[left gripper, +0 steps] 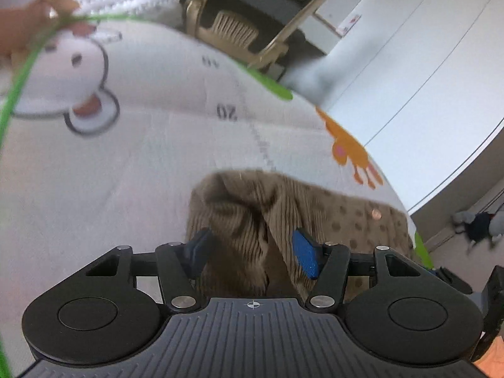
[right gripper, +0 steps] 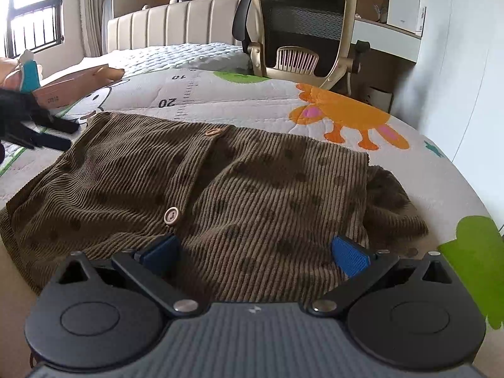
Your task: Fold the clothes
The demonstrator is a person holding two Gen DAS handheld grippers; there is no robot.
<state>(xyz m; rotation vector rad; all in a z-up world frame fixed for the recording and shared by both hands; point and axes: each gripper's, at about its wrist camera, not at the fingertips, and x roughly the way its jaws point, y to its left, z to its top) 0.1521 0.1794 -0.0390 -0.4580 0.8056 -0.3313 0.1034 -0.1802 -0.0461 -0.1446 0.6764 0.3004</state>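
Note:
A brown ribbed cardigan (right gripper: 239, 189) with dark dots and pale buttons lies spread flat on the printed bed quilt (right gripper: 252, 107). One sleeve is bunched at its right side (right gripper: 390, 201). My right gripper (right gripper: 255, 252) hovers open over the near hem, with cloth under it and nothing pinched. My left gripper (left gripper: 252, 249) is at the cardigan's far left corner (left gripper: 252, 214). Its jaws are half closed around a raised fold of the knit, and the blue pads (left gripper: 304, 255) are still apart. In the right wrist view the left gripper (right gripper: 47, 132) shows as a dark blur.
A cardboard box (right gripper: 75, 85) and a person's hand lie on the quilt at the left. A mesh office chair (right gripper: 302, 28) stands past the bed's far edge, beside a white desk (right gripper: 387, 37). A white wardrobe wall (left gripper: 409, 63) runs along the right.

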